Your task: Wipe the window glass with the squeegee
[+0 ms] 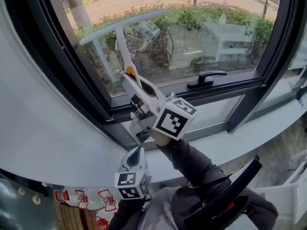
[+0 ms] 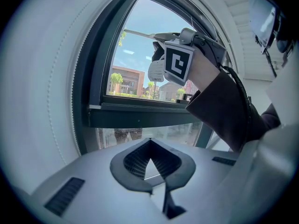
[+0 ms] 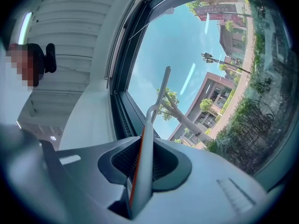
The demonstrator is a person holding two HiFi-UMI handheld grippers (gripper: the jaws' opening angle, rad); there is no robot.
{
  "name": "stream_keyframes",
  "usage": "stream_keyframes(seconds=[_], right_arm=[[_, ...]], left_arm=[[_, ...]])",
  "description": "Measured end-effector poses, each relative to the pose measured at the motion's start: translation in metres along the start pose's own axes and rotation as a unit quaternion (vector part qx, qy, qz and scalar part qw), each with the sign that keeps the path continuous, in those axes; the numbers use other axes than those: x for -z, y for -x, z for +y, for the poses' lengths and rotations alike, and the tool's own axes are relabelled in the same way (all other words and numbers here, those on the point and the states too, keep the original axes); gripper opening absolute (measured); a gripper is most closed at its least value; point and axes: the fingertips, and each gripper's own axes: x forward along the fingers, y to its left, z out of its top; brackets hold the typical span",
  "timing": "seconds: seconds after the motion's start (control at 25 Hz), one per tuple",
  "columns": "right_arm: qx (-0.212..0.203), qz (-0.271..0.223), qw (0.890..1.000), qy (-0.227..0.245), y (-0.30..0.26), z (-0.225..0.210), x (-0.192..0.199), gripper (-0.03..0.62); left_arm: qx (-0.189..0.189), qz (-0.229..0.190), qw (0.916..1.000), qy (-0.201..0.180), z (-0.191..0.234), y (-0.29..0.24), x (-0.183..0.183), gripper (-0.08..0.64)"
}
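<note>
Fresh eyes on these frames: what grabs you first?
The white squeegee, clamped in the right gripper, with its blade up against the upper left of the window glass. Below it, the left gripper hangs low in the head view, jaws together and empty.

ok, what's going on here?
A person is working the window glass with a squeegee. The right hand-held gripper is shut on its handle, with the blade up at the left of the glass. The left hand-held gripper is held low below the glass, jaws together, holding nothing.
</note>
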Motion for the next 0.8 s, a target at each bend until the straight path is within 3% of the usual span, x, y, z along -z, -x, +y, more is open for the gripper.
stream_keyframes(seconds=[0.8], right_arm=[[0.016, 0.009, 1.000, -0.014, 0.021, -0.005, 0.021, 0.064]], left_arm=[[0.004, 0.003, 1.0000, -0.005, -0.004, 0.007, 0.011, -0.002]])
